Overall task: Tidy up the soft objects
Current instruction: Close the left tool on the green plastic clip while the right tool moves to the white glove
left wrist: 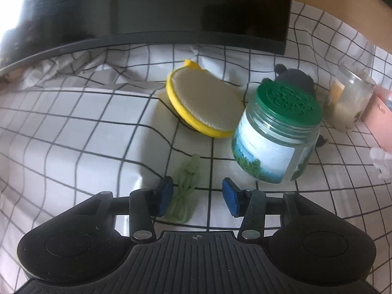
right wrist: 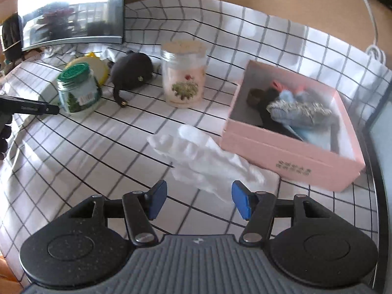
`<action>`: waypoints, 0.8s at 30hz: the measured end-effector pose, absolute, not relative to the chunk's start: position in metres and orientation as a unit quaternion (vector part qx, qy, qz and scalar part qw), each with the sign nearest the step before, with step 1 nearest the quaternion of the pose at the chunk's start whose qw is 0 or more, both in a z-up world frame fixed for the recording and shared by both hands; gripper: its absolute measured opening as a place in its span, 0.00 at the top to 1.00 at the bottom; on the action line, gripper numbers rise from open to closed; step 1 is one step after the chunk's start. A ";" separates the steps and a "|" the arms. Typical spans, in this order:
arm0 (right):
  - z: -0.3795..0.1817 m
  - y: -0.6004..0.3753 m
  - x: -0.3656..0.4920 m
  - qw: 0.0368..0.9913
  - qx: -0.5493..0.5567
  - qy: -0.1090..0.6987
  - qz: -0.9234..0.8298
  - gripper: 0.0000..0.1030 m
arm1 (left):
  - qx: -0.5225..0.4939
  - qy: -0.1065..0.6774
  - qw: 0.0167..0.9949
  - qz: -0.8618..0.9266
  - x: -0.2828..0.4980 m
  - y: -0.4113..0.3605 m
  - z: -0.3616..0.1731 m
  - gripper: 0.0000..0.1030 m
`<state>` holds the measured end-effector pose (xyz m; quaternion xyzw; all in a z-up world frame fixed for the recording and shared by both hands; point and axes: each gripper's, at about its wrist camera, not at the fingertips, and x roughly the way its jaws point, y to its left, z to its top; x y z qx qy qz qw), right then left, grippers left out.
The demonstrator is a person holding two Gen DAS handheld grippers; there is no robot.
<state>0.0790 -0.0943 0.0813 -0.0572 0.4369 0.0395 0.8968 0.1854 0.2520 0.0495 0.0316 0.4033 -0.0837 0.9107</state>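
Note:
In the left wrist view a pale green cord bundle [left wrist: 183, 191] lies on the checked cloth [left wrist: 73, 134]. It sits between the pads of my left gripper [left wrist: 198, 197], close to the left pad and well clear of the right one, so the gripper is open. A round yellow-rimmed pad [left wrist: 203, 103] lies beyond it. In the right wrist view a white glove [right wrist: 203, 159] lies flat just ahead of my open right gripper [right wrist: 199, 201], with nothing pinched. To the right stands a pink box [right wrist: 289, 152] holding a blue-grey knitted item [right wrist: 299, 110] and dark soft pieces.
A green-lidded jar [left wrist: 276, 132] stands close to the right of the left gripper, with a dark pouch [right wrist: 132, 71] behind it. A white-lidded glass jar [right wrist: 183, 73] stands mid-table. A monitor [right wrist: 71, 12] rises at the back. A white cable [right wrist: 372, 36] runs at the far right.

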 end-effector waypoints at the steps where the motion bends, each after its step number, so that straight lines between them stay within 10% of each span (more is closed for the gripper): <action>1: 0.080 -0.097 0.080 0.896 -0.055 0.439 0.035 0.43 | 0.031 0.404 0.910 -0.087 0.186 0.252 0.048 0.51; 11: 0.068 -0.128 0.100 0.899 -0.038 0.436 0.009 0.35 | 0.046 0.401 0.911 -0.088 0.186 0.242 0.043 0.51; 14: 0.060 -0.138 0.106 0.897 -0.027 0.440 0.011 0.35 | 0.041 0.395 0.914 -0.076 0.185 0.243 0.043 0.79; 24: 0.049 -0.136 0.113 0.894 0.011 0.446 0.045 0.30 | 0.019 0.401 0.912 -0.084 0.165 0.246 0.045 0.79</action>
